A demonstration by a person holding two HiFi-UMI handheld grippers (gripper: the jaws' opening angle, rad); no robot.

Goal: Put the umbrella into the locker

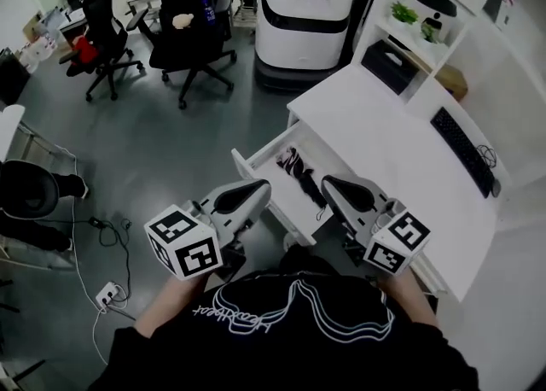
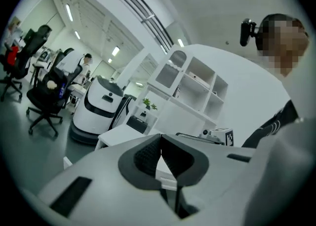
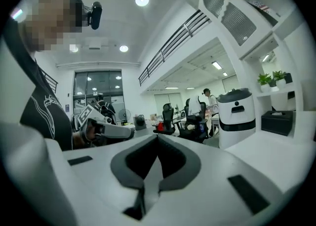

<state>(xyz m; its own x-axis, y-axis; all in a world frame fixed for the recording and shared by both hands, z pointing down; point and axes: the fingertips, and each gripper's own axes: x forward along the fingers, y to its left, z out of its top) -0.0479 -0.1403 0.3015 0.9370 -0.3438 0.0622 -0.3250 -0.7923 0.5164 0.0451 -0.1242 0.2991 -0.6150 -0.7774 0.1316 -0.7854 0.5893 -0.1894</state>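
A folded black umbrella [image 1: 300, 174] lies inside the open white drawer [image 1: 254, 169] of the desk, seen in the head view. Both grippers are held up close to the person's body, on the near side of the drawer. The left gripper [image 1: 258, 190] [image 2: 160, 138] has its jaws together with nothing between them. The right gripper [image 1: 329, 184] [image 3: 158, 138] is likewise shut and empty, its tip just above the drawer's near right corner. Neither touches the umbrella. In the gripper views both point out level across the room, and the umbrella is not in them.
The white desk [image 1: 384, 125] carries a black keyboard [image 1: 465, 152], with a shelf unit and plants [image 1: 405, 14] behind. A large white robot [image 1: 307, 5] stands beyond the desk. Black office chairs [image 1: 192, 31] stand at the back left, and a power strip with cables [image 1: 107, 295] lies on the floor.
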